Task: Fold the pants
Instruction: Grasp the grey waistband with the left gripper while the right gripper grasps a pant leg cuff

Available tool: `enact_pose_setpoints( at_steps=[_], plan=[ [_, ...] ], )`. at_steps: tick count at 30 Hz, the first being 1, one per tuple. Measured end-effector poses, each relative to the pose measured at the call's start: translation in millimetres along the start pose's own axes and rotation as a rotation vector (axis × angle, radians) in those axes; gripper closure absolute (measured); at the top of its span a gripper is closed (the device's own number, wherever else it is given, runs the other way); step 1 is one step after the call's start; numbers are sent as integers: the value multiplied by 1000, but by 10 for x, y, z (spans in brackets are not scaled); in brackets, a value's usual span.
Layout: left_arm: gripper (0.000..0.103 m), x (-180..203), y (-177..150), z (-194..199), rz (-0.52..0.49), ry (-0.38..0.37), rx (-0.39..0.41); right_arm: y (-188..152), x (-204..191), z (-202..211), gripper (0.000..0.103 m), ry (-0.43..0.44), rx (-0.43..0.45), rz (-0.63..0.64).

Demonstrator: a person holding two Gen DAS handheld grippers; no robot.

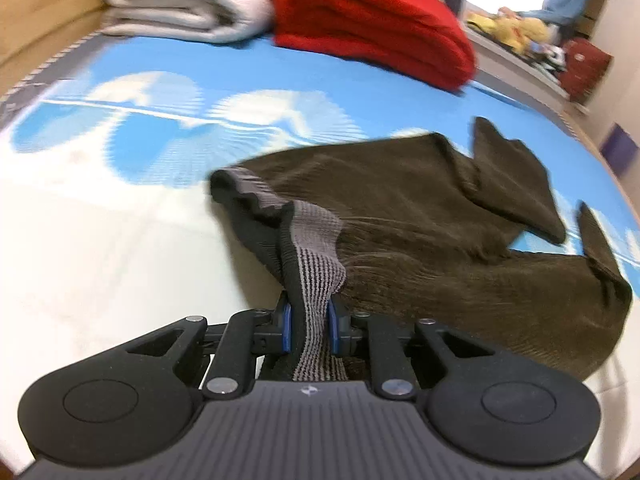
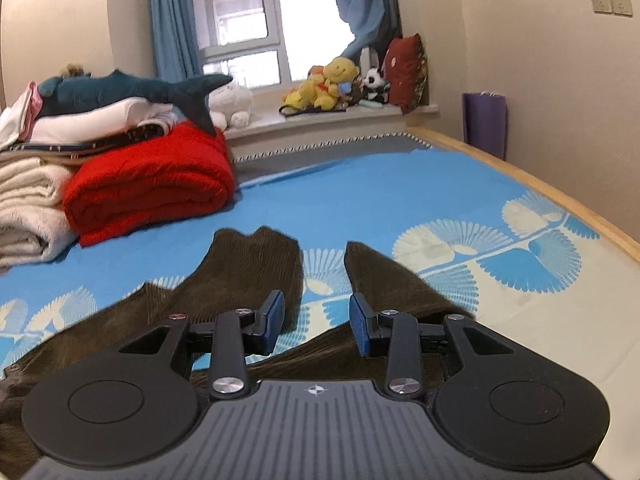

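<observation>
Brown corduroy pants point(image 1: 460, 240) lie spread on a bed covered by a blue-and-white patterned sheet point(image 1: 120, 200), waistband toward the cameras and both legs point(image 2: 256, 264) reaching away toward twelve o'clock in the right wrist view. The grey-striped elastic waistband point(image 1: 316, 256) is clamped between the blue pads of the left gripper point(image 1: 310, 316), which holds it raised off the sheet at the six o'clock edge of its view. The right gripper point(image 2: 316, 320) hangs over the fork of the legs with its jaws parted and nothing between them. At ten o'clock from the pants sit a folded red blanket point(image 2: 152, 188) and stacked cream blankets point(image 2: 28, 208), with a plush shark point(image 2: 132, 92) on top. Soft toys point(image 2: 332, 84) line the windowsill point(image 2: 320, 120) at twelve o'clock.
</observation>
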State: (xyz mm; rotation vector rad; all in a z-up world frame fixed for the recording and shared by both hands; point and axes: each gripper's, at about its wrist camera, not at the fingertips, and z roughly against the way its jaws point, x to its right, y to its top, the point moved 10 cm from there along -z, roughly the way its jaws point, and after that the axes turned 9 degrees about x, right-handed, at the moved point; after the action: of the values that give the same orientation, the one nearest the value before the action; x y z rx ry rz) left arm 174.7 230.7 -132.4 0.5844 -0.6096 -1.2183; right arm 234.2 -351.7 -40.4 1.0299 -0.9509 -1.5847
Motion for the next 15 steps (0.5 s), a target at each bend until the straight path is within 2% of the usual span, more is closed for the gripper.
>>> enact_pose_setpoints(
  at_steps=[6,8,10,12,14,15],
  plan=[
    [85,-368,-204,76,-16,141,-97,179,403,-76,65,-79,37,-28],
    [84,-419,-249,60,-5,173,-134,162,617,-187,65,-127,9,-45],
    [78,-446,-276,0,45,190,-180,68,782,-362,66,-160,-44,-57],
    [73,-478,-319,-56,86,203,-231,-101,798,-596,66,-112,-128,-33],
    [63,-537,-374,-75,119,228,-253,-349,709,-844,66,-43,-225,43],
    [54,-566,-402,-91,128,236,-266,-475,647,-949,65,-19,-262,101]
  ],
)
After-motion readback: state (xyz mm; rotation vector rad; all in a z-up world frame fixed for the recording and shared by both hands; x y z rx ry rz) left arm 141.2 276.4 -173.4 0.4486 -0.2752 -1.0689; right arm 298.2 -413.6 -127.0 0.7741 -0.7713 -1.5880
